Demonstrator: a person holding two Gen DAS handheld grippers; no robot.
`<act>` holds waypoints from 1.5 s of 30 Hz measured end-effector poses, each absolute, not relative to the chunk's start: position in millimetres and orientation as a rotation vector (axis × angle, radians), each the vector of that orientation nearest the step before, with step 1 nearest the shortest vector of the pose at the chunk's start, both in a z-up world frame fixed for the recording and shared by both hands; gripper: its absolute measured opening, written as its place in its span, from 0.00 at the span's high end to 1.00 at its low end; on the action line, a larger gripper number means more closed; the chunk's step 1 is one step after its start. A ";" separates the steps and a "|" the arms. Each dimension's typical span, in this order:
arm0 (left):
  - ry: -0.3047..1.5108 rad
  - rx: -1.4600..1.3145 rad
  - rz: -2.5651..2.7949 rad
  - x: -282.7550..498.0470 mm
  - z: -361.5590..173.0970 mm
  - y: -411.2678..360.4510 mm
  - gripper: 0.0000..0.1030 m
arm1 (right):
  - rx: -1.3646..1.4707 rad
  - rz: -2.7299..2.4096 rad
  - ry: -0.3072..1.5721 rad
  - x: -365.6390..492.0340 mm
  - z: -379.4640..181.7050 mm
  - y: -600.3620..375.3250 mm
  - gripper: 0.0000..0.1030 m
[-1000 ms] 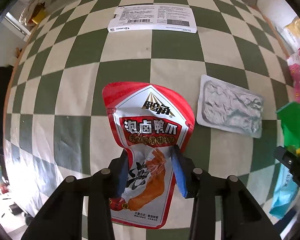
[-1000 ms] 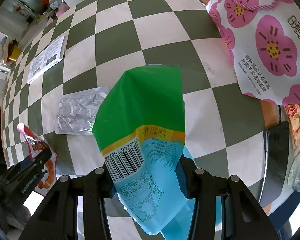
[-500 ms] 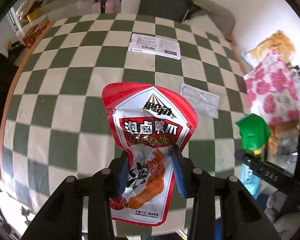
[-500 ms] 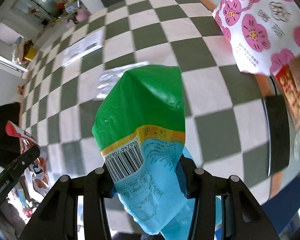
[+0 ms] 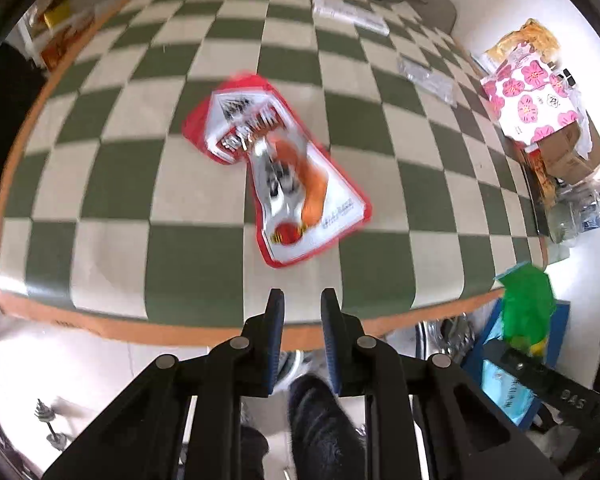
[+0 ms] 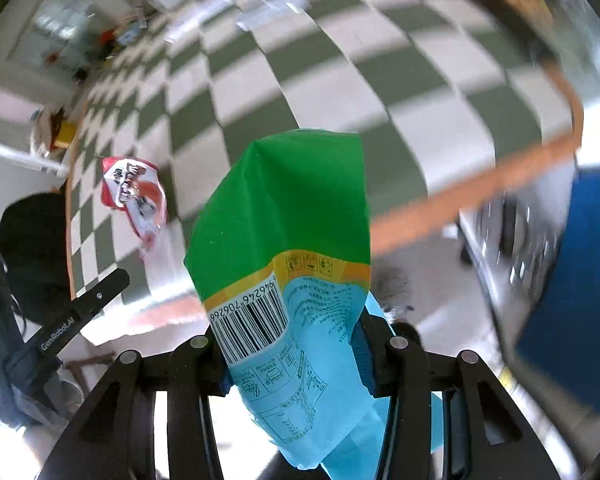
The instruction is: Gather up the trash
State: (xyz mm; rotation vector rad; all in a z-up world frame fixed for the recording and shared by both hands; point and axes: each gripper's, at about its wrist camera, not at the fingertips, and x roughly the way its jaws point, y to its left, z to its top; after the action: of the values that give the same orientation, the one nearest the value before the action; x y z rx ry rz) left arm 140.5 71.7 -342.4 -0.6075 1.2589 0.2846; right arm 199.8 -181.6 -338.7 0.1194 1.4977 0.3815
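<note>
The red snack bag shows blurred over the green-and-cream checked table, free of my left gripper. Whether it rests flat or is still in the air I cannot tell. The left jaws are closing, a narrow gap between them and nothing in it, hovering past the table's orange front edge. My right gripper is shut on a green-and-blue snack bag, which sticks up above the floor beside the table. That bag also appears low right in the left wrist view. In the right wrist view the red bag is at the left.
A silver foil pouch and a white printed sheet lie farther back on the table. A pink-flowered bag, a cardboard box and plastic bottles crowd the right end. A blue panel stands on the floor; a person's dark shoe is below.
The red bag has left the left gripper and now sits away from it over the table; those jaws have narrowed. Both grippers pulled back past the table edge, the right still gripping its bag.
</note>
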 end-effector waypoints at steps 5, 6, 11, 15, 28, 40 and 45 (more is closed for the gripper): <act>1.246 -0.759 0.290 151.5 -353.5 99.6 0.45 | 0.098 0.347 1.480 215.4 -341.7 -176.1 0.53; 1.233 -0.810 0.298 153.4 -357.5 108.4 0.39 | 0.095 0.342 1.478 223.6 -342.6 -173.0 0.53; 1.223 -0.979 0.375 175.0 -380.6 136.3 0.39 | 0.029 0.336 1.487 291.1 -352.7 -140.2 0.51; 1.268 -0.936 0.456 204.0 -390.2 135.6 0.36 | -0.022 0.322 1.482 329.4 -357.3 -126.2 0.51; 1.346 -0.428 0.587 272.1 -380.6 85.4 0.69 | -0.106 0.365 1.466 376.3 -363.8 -131.9 0.51; 1.213 -0.551 0.460 231.0 -342.1 58.4 0.73 | -0.060 0.425 1.420 362.5 -343.4 -161.5 0.51; 1.134 -0.575 0.384 187.3 -305.2 45.1 0.73 | -0.024 0.504 1.405 329.9 -327.0 -169.4 0.51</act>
State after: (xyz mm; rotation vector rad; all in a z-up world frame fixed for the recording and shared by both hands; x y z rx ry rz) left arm 187.3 45.1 -305.2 -0.5752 1.1336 0.3839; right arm 329.9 -169.4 -327.0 -0.0236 1.4053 0.5041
